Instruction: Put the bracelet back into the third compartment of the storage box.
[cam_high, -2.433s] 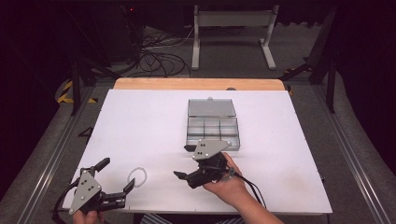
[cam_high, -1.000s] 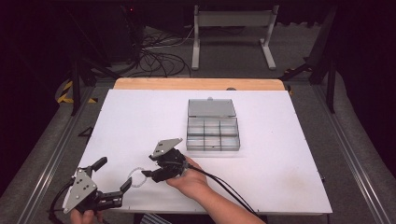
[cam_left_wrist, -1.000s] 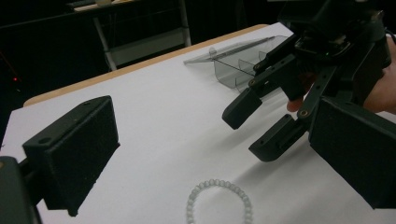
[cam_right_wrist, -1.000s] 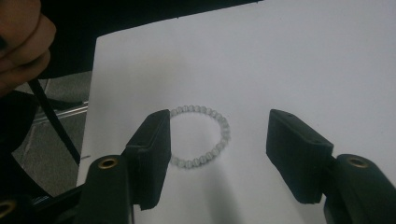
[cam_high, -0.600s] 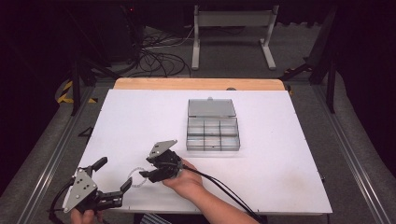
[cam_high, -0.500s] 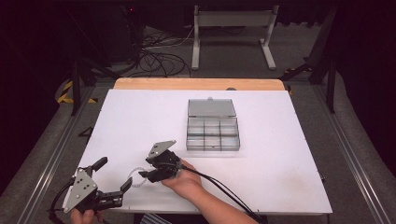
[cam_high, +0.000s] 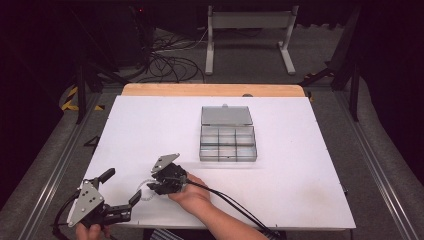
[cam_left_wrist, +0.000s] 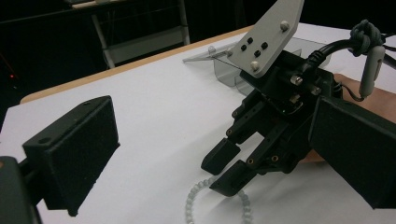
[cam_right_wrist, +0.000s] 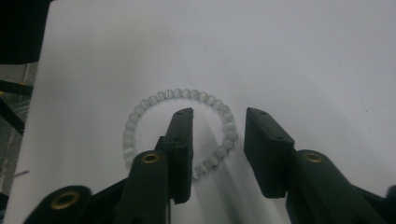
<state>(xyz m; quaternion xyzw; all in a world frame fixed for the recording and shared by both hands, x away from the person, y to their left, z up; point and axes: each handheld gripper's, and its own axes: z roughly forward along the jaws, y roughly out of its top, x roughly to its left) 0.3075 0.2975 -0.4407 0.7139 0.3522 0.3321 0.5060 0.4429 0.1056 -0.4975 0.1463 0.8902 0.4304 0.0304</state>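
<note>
Pale beaded bracelet (cam_right_wrist: 180, 131) flat on white table (cam_high: 310, 165), lower left of high view. Right gripper (cam_right_wrist: 217, 122) straddling 1 side of the loop, jaws just narrowing, pads not yet pressing. Probably light, limp, slippery; best pinched across the strand.

The high view looks forward and down from above the person's side, taking in the whole white counter (cam_high: 300, 165) and the floor beyond it. The left gripper view sits low and close, facing across the counter toward the right gripper (cam_left_wrist: 229, 168) and the bead bracelet (cam_left_wrist: 194, 205). The right gripper view looks steeply down from very near, with the bracelet between its own jaws. All three views share the bracelet at the counter's near left part.
</note>
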